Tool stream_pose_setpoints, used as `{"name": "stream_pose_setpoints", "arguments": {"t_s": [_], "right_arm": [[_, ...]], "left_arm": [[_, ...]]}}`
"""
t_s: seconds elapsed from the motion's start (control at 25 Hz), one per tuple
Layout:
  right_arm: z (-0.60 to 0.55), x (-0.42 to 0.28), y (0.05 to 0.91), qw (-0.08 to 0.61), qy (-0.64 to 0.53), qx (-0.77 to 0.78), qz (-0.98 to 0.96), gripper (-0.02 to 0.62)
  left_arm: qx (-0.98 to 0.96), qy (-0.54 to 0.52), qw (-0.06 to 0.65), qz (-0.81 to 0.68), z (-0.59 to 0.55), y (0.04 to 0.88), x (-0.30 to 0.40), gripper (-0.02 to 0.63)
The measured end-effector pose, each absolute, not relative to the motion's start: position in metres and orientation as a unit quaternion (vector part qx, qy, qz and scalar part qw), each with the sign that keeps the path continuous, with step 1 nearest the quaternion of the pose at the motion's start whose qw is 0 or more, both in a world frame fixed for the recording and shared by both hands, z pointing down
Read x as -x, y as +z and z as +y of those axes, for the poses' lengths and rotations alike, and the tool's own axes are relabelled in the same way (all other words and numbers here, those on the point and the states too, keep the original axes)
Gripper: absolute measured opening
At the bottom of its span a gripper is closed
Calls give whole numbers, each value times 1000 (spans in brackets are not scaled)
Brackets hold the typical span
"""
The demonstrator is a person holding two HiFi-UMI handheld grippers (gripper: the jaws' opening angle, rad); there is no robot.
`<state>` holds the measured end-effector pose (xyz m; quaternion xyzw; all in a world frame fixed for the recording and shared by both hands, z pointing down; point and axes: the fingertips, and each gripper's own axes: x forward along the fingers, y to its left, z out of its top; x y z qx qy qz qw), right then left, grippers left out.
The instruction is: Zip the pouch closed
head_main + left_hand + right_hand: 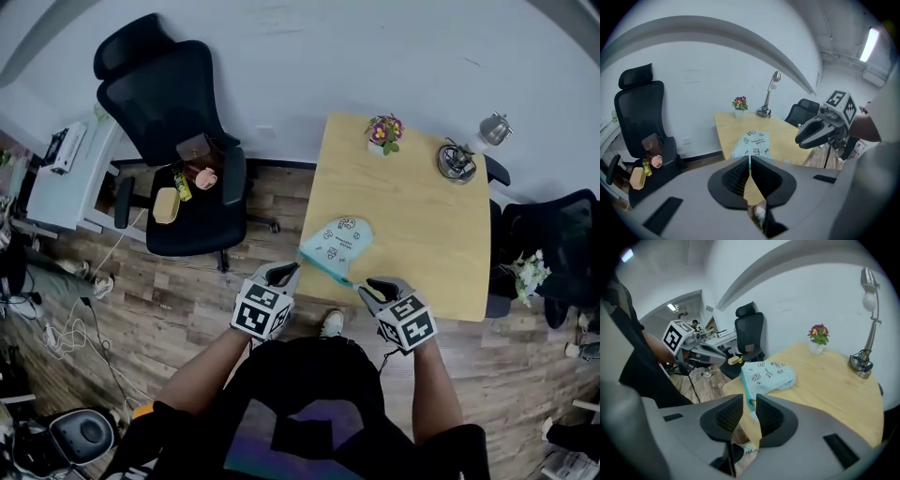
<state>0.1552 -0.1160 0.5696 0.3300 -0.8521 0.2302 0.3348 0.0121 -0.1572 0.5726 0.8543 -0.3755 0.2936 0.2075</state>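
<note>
At lower centre of the head view, on the edge of a light wooden table (pixel 422 234): one pale blue fabric pouch (pixel 342 239), printed with small dark cartoon figures, lying flat. A teal zipper (pixel 325 266) runs along its lower side, toward the bottom edge of the frame.

Left gripper (pixel 284 272): lower centre, just left of the pouch's corner and off the table edge. Jaws closed together, only a thin slit between the pads, nothing held. In its own view the pouch (pixel 752 143) lies just beyond the tips.

Right gripper (pixel 370 286): lower centre-right, at the zipper's right-hand end. Jaws narrowly apart; in the right gripper view the teal zipper end (pixel 751 405) runs into the gap, and the pads do not appear to press on it.

Upper right of the table: potted flowers (pixel 384 133) and a desk lamp (pixel 459 159). Upper left of the frame: a black office chair (pixel 178 141) with small items on its seat.
</note>
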Motion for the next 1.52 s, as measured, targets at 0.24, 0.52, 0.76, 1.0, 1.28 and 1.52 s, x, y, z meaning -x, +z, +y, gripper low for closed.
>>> {"name": "stream_pose_setpoints", "arguments": {"t_s": [0.24,0.52,0.76,1.0,1.28,1.52], "right_arm": [[-135,-121,497,250,171,-451,-839,49],[-132,-75,415,171,121,-521,-827,18],[-113,-38,373,134,101,-547,-820,18],[-90,-8,353,122,80,-557,-818,17],[-70,15,355,119,81,-567,-811,15],[-60,26,368,122,96,-569,-808,14]], "left_arm": [[-873,230,171,-395,-163,494,6,12],[-897,165,125,-392,-143,414,23,12],[-903,130,108,-394,-122,374,49,12],[-909,111,83,-393,-99,352,67,12],[-913,105,77,-387,-86,351,84,12],[-913,102,78,-387,-79,354,91,11]]}}
